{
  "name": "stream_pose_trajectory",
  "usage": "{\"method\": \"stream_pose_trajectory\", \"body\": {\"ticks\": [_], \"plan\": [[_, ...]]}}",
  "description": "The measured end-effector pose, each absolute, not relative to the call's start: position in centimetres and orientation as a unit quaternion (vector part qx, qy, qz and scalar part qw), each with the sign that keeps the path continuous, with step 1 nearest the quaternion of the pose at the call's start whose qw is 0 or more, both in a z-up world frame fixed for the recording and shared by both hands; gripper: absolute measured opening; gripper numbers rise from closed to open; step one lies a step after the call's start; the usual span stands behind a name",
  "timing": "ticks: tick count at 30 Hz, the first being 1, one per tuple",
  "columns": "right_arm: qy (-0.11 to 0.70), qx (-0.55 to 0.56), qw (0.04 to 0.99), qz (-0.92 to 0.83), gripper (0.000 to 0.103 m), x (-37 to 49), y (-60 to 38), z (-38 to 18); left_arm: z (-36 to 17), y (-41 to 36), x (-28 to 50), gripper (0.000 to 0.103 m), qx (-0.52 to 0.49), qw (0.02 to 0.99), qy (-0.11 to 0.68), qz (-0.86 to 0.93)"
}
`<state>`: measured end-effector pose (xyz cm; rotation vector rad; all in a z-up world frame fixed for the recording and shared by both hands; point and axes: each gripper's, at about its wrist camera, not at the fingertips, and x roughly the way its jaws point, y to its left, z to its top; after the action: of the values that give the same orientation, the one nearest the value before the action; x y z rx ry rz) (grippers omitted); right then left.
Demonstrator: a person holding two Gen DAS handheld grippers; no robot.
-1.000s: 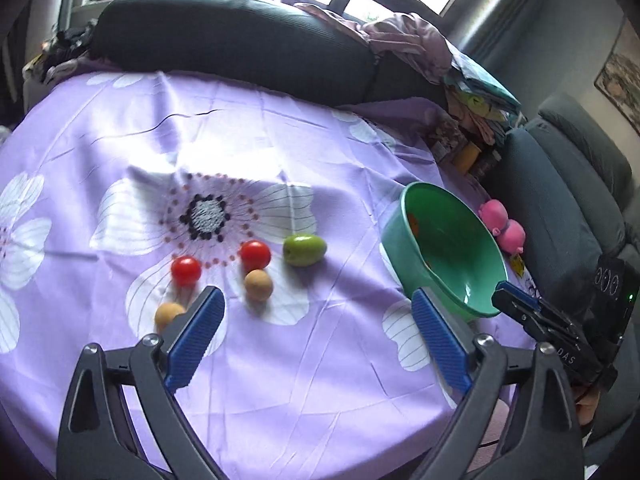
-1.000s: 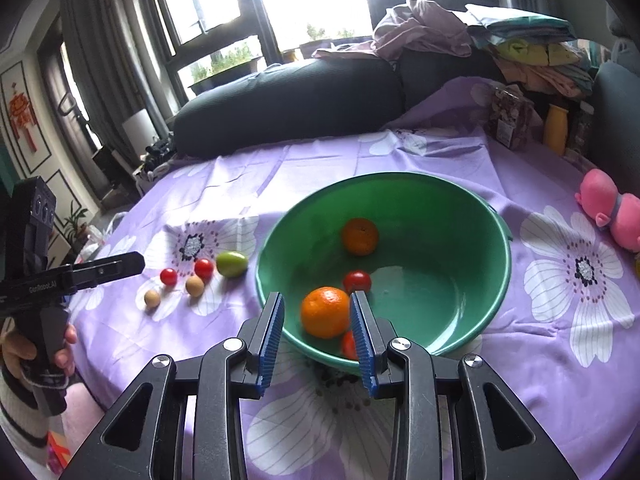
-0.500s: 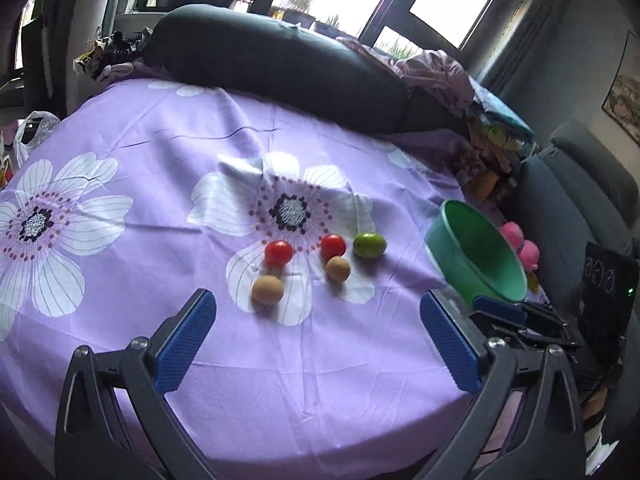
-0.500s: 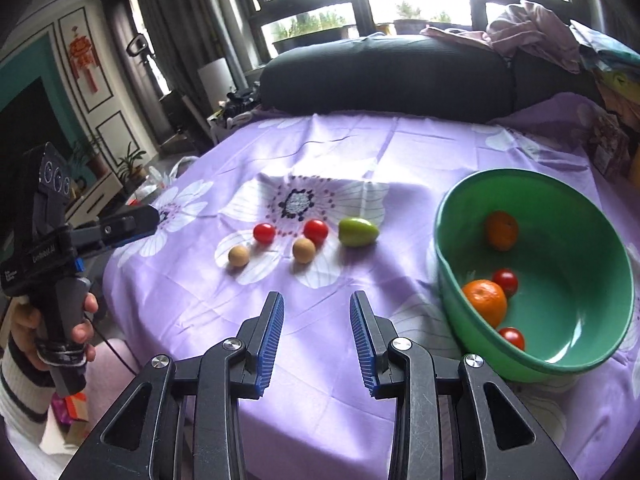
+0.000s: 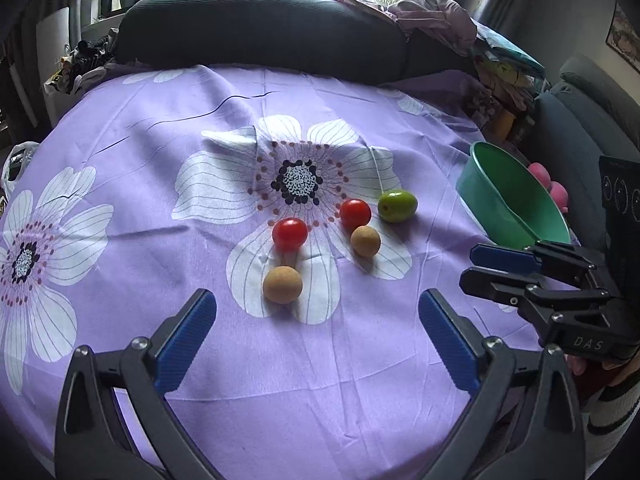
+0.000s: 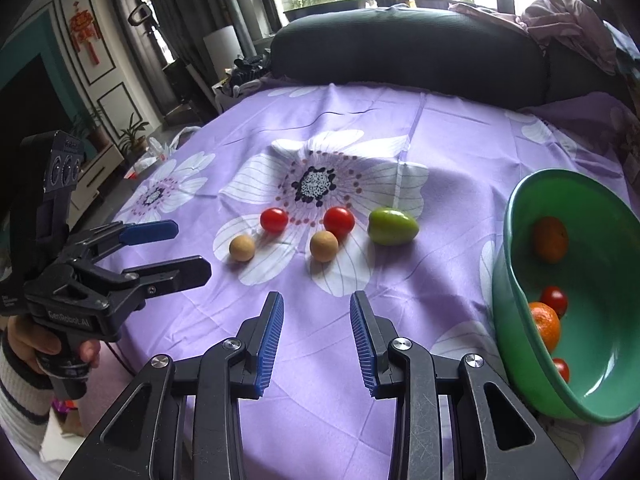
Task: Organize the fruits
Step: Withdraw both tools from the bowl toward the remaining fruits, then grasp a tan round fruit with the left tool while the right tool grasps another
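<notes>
Two red tomatoes [image 5: 290, 233] [image 5: 355, 212], two tan round fruits [image 5: 282, 284] [image 5: 365, 241] and a green fruit [image 5: 397, 206] lie on the purple flowered cloth [image 5: 160, 200]. A green bowl [image 6: 520, 216] at the right holds two oranges [image 6: 551, 239] [image 6: 545, 325] and two tomatoes [image 6: 554, 299]. My left gripper [image 5: 316, 332] is open and empty, just short of the near tan fruit. My right gripper [image 6: 316, 332] is open and empty, short of the fruit row [image 6: 324, 245]. Each gripper shows in the other's view [image 6: 168, 248] [image 5: 492, 268].
A dark sofa back [image 5: 260, 36] with piled clothes [image 5: 432, 20] runs behind the table. A pink toy [image 5: 552, 184] lies beyond the bowl. Bottles and packets [image 5: 504, 120] stand at the far right. The table edge drops off at the left [image 6: 132, 200].
The right gripper swung left from the bowl toward the fruit row and opened wider. The left gripper turned and closed in on the loose fruits; it stays open.
</notes>
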<state>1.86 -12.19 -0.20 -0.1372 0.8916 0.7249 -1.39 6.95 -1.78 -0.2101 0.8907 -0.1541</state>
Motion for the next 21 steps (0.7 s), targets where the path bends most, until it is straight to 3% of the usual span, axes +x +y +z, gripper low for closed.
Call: {"method": "stream_pose_trajectory", "body": {"ticks": [21], "plan": [[0.475,-0.075,0.801,0.357,0.035,8.3,-7.1,-3.8,-4.4,6.5,2.6,0.077,-0.045,0.866,0.491,-0.082]]}}
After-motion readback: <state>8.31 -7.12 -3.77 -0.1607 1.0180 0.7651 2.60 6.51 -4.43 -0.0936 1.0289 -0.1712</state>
